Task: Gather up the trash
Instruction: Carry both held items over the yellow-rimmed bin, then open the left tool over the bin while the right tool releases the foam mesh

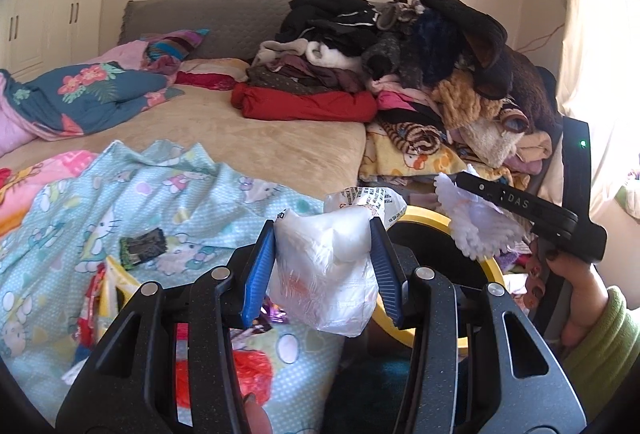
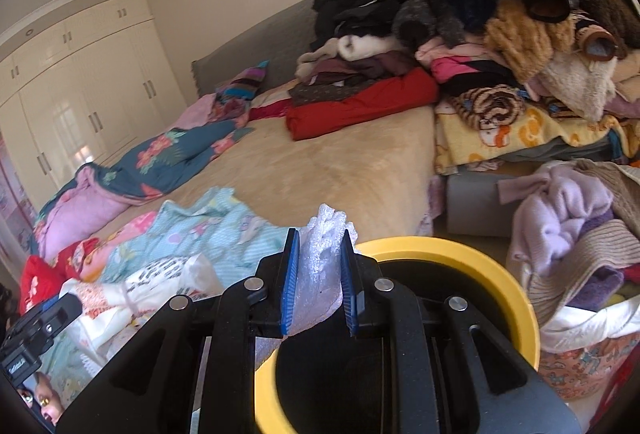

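Bedroom clutter everywhere: a tan bed (image 1: pixel 280 141) spread with cartoon blankets, white wardrobes (image 2: pixel 60 93) on the far wall.

Left claw (image 1: pixel 324 234) first: jaws part-way closed, blue pads (image 1: pixel 258 270) pressing both sides of a crumpled white plastic bag (image 1: pixel 324 274). The bag stands roughly upright between them, printed top poking above the tips, loose bottom hanging below.

Right claw (image 2: pixel 318 274) now: jaws nearly together, clamped on a wad of white bubble wrap (image 2: pixel 322 258), long axis upright, frilly end sticking past the tips.

Just beyond and beneath both claws sits a yellow-rimmed bin (image 2: pixel 460 254), mouth open upward.

Left of the left claw, wrappers (image 1: pixel 144 246) lie on the blue blanket (image 1: pixel 160 185). Farther ahead, a heap of clothes (image 1: pixel 400 53) rises against the headboard. Right of the right claw, a basket of laundry (image 2: pixel 580 234).
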The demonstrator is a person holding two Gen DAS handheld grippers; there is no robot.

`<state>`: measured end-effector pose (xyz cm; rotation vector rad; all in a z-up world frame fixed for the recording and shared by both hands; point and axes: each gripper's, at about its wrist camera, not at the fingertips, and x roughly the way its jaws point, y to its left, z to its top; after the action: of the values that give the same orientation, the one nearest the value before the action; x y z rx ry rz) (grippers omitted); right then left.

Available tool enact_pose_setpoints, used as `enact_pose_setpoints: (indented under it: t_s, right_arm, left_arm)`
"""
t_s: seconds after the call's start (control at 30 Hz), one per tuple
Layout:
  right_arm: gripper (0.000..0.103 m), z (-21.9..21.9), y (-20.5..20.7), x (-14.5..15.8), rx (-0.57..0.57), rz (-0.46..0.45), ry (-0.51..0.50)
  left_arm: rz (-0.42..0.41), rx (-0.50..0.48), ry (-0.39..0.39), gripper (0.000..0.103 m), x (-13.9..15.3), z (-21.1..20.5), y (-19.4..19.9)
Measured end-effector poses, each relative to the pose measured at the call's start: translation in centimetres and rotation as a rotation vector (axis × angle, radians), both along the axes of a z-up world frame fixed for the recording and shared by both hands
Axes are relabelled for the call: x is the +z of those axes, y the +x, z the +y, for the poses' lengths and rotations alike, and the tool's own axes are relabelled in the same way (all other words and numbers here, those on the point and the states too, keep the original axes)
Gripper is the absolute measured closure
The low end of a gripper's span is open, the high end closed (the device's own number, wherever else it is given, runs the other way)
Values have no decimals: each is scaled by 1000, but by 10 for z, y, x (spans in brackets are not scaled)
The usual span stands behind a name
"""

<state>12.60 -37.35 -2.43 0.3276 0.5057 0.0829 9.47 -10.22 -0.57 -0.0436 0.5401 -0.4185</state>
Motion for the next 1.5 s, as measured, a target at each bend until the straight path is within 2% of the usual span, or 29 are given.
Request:
enact_pose_setpoints:
  t_s: [0.47, 0.8, 0.87, 0.93, 0.97, 1.03, 1.1, 1.2, 1.5]
  right_arm:
    - [84, -43, 0, -26, -108, 57, -23]
    - [83, -64, 3, -49, -139, 116, -23]
    - [80, -65, 4, -52, -137, 126, -21]
    - [67, -68, 5, -55, -135, 136, -7]
    - [56, -69, 4, -56, -140, 136, 0]
    - [49, -70, 3, -57, -145, 134, 5]
    - [41, -70, 4, -58, -150, 138, -3]
    - [32, -68, 2, -56, -153, 125, 6]
    - [20, -39, -6, -31, -108, 38, -8]
  left_arm:
    - [44, -81, 39, 65, -23, -43, 4]
    - [85, -138, 86, 65, -45, -76, 11]
    - [90, -144, 95, 64, -49, -80, 13]
    - [97, -142, 102, 61, -53, -81, 15]
    - [96, -134, 102, 56, -54, -80, 16]
    - [102, -117, 86, 43, -55, -75, 17]
    - [95, -93, 72, 16, -55, -69, 17]
    - [74, -53, 52, 11, -51, -59, 13]
    - [18, 42, 28, 11, -35, -29, 4]
